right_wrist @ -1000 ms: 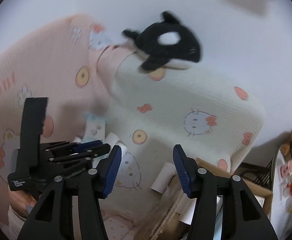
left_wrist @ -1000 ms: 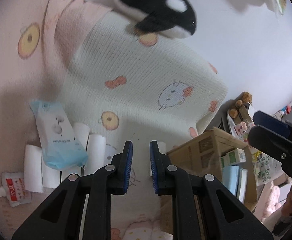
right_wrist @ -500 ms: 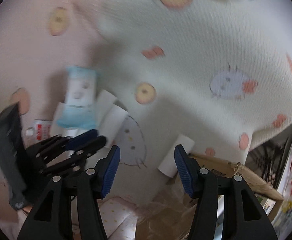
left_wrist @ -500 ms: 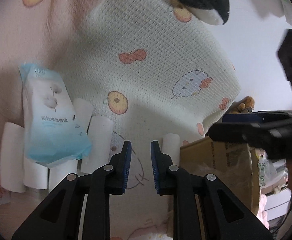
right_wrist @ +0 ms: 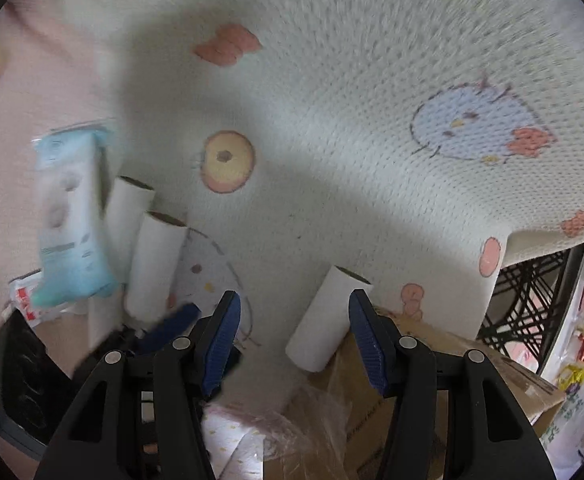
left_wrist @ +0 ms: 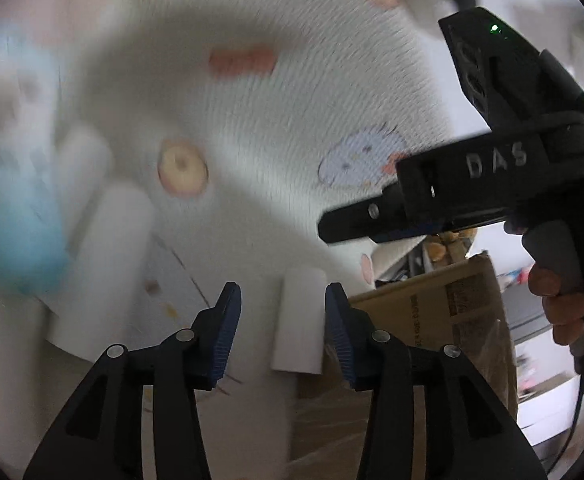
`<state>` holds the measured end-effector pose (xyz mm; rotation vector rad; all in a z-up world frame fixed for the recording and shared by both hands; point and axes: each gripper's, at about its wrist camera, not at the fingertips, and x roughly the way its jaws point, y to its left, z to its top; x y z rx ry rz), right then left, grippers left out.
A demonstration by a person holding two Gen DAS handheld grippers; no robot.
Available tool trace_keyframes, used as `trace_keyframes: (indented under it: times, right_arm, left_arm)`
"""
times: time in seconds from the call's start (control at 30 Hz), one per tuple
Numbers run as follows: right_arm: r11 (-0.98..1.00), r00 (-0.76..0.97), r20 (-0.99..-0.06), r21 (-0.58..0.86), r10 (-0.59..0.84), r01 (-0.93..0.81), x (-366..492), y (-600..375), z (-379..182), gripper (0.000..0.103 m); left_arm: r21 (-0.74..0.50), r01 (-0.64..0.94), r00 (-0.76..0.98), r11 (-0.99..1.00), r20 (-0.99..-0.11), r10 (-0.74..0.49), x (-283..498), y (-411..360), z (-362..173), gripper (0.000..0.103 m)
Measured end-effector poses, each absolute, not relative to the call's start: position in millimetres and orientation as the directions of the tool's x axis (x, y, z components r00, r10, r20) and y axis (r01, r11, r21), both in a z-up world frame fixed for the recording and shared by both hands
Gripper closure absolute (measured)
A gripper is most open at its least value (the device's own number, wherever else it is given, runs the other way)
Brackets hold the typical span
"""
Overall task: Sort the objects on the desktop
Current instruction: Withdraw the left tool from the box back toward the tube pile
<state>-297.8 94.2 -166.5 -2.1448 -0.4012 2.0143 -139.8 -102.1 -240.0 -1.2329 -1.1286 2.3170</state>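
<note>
While both hands hang low over the blanket-covered surface, the left tool has its ribbed blue pads opening, and a lone white paper roll lies in the gap between them without either pad pressing on it. Seen from the right wrist, that same roll is a smooth cylinder with a brown cardboard core, tilted, lying beside the right tool's right-hand pad and partly over the edge of a cardboard box. The right tool stands apart too, its pads holding nothing. Beneath everything stretches a cream waffle-knit blanket, bumpy in weave, printed with a round yellow doughnut shape, orange bows and a pale blue cartoon face. To the left, more white rolls lie side by side, and a soft light-blue tissue pack rests across them, with a small red-and-white sachet just beside it. A hand grips the right tool's dark handle in the left wrist view.
</note>
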Motion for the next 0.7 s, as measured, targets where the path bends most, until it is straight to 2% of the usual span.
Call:
trace_keyframes:
  times: [0.23, 0.7]
  right_arm:
    - [-0.927, 0.168, -0.913, -0.374, 0.372, 0.018, -302, 117, -202, 0.050]
    - [-0.899, 0.276, -0.871, -0.435, 0.406, -0.052, -310, 150, -228, 0.045]
  left_arm:
    - [-0.777, 0.131, -0.496, -0.615, -0.589, 0.638, -154, -76, -269, 0.055]
    - [-0.817, 0.197, -0.384, -0.542, -0.573, 0.724, -167, -43, -304, 0.053]
